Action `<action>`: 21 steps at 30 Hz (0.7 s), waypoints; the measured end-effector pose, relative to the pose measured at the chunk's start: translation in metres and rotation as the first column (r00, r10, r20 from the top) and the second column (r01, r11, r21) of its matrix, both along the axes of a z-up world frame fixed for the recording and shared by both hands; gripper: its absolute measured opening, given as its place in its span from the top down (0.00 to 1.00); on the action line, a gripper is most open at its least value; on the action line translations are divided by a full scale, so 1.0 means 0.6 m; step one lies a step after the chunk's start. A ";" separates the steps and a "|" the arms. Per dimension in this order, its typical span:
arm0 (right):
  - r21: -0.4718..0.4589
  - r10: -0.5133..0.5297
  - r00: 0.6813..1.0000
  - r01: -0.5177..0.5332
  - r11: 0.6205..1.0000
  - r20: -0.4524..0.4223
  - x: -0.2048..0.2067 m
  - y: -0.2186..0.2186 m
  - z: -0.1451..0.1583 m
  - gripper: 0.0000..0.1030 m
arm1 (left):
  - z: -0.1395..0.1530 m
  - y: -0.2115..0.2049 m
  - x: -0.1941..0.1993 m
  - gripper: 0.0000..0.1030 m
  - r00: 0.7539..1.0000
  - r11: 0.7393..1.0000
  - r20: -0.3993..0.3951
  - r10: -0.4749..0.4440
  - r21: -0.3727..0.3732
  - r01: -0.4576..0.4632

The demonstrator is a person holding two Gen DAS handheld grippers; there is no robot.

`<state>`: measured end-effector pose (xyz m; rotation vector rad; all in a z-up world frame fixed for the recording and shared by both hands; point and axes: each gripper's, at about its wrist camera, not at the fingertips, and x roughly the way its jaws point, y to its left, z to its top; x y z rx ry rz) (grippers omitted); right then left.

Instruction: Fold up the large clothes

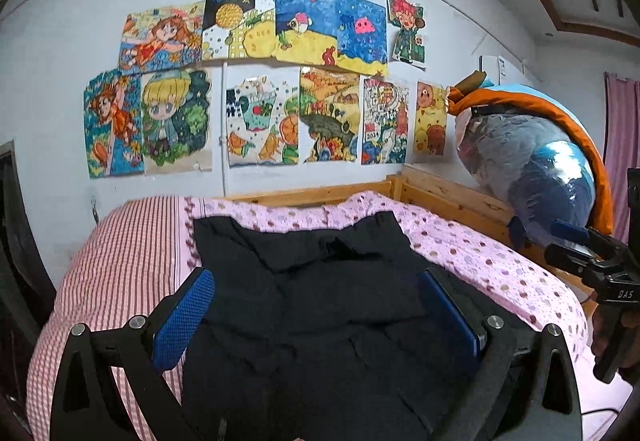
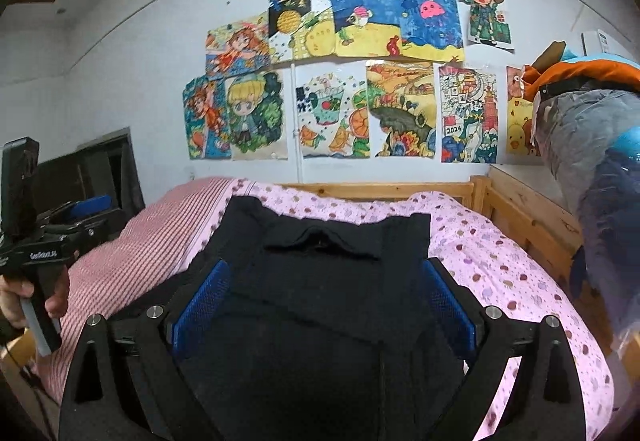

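A large black garment [image 1: 320,301] lies spread flat on the bed, collar end toward the wall; it also shows in the right wrist view [image 2: 324,301]. My left gripper [image 1: 316,281] is open above its near left part, blue pads wide apart with nothing between them. My right gripper [image 2: 326,273] is open above the garment's near right part, also holding nothing. The right gripper shows at the right edge of the left wrist view [image 1: 580,249]. The left gripper shows at the left edge of the right wrist view [image 2: 68,217].
The bed has a pink dotted sheet [image 1: 480,253] and a red-striped quilt [image 1: 120,265]. A wooden bed frame [image 1: 440,193] runs along the wall and right side. A bulky plastic bag of bedding [image 1: 532,161] sits on the right rail. Children's drawings [image 1: 260,81] cover the wall.
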<state>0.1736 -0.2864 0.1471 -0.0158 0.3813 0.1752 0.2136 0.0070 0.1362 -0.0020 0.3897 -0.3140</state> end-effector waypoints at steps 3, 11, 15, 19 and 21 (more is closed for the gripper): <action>-0.021 0.011 1.000 -0.011 1.000 -0.007 -0.029 0.005 -0.007 0.09 | -0.022 0.010 -0.020 0.00 1.000 1.000 -0.028 -0.006 -0.005 0.005; -0.003 0.035 0.998 -0.035 0.999 -0.052 -0.085 0.001 -0.049 0.09 | -0.078 0.018 -0.071 0.00 0.998 0.997 -0.047 -0.039 0.062 0.042; -0.050 0.033 0.997 -0.036 0.998 -0.066 -0.103 -0.001 -0.080 0.09 | -0.107 0.019 -0.085 0.00 0.995 0.993 -0.070 -0.071 0.088 0.077; -0.086 0.029 0.994 -0.038 0.996 -0.106 -0.116 -0.007 -0.111 0.09 | -0.136 0.020 -0.099 0.00 0.991 0.987 -0.088 -0.102 0.114 0.112; -0.081 0.024 0.992 -0.035 0.996 -0.127 -0.119 -0.014 -0.122 0.09 | -0.152 0.021 -0.105 0.00 0.989 0.984 -0.100 -0.109 0.131 0.122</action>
